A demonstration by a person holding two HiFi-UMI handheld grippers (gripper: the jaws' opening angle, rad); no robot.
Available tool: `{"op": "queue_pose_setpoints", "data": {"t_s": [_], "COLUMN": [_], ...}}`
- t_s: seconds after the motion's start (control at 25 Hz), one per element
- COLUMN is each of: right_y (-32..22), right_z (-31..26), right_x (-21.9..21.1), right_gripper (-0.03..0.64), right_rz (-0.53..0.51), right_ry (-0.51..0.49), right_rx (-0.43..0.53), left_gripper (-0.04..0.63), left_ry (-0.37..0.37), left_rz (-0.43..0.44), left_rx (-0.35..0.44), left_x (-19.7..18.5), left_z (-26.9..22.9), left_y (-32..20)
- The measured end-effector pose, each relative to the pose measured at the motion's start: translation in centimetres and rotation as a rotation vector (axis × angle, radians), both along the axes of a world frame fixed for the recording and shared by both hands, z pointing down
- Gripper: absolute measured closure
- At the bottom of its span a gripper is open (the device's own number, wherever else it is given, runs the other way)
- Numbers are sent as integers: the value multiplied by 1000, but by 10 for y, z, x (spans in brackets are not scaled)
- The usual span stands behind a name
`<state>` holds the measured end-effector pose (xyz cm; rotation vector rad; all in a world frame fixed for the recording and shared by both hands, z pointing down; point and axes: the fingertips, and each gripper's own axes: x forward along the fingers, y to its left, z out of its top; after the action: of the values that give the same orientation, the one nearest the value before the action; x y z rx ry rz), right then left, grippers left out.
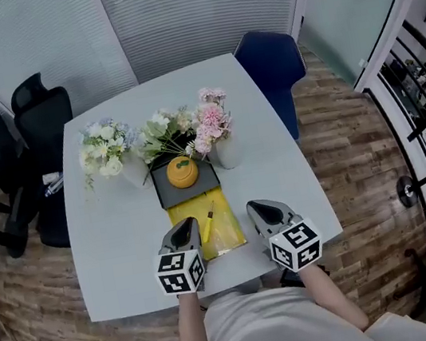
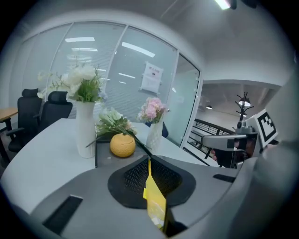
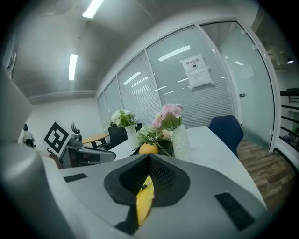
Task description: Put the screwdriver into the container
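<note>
**A:** What are my fingers doing?
**B:** Both pairs are clenched on nothing. Your left gripper [image 2: 149, 159] has its fingers together, and so does your right gripper [image 3: 149, 158]. Only yellow shows through the slits.
**A:** And the screwdriver [image 1: 209, 224]?
**B:** It lies on the flat yellow container [image 1: 232, 237], on the bench [image 1: 122, 254] between your grippers, just near of the grey tray [image 1: 206, 185] with the orange pot [image 1: 182, 171].

Head view looks steeply down at the table [image 1: 122, 254]; both gripper views skim it, sharing the flowers [image 2: 83, 83].
</note>
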<state>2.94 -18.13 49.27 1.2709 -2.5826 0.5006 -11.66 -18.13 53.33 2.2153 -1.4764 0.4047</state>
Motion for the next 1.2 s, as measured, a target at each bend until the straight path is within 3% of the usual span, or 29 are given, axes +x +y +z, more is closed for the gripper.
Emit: {"op": "queue_pose_setpoints", "data": {"t_s": [0.16, 0.4, 1.2], "right_y": [11, 24, 39], "right_z": [-14, -25, -32], "right_x": [-2, -3, 13], "right_gripper": [601, 601, 603], "right_rz": [5, 8, 24], "right_ry": [-9, -14, -29], "right_rx": [40, 71, 88], "left_gripper": [586, 589, 589], "left_ry": [12, 22, 80], "left_rz": [-27, -43, -58], "left_rx": [74, 123, 134], "left_x": [-6, -9, -1], "left_z": [-29, -49, -58], "left_y": [9, 21, 35]}}
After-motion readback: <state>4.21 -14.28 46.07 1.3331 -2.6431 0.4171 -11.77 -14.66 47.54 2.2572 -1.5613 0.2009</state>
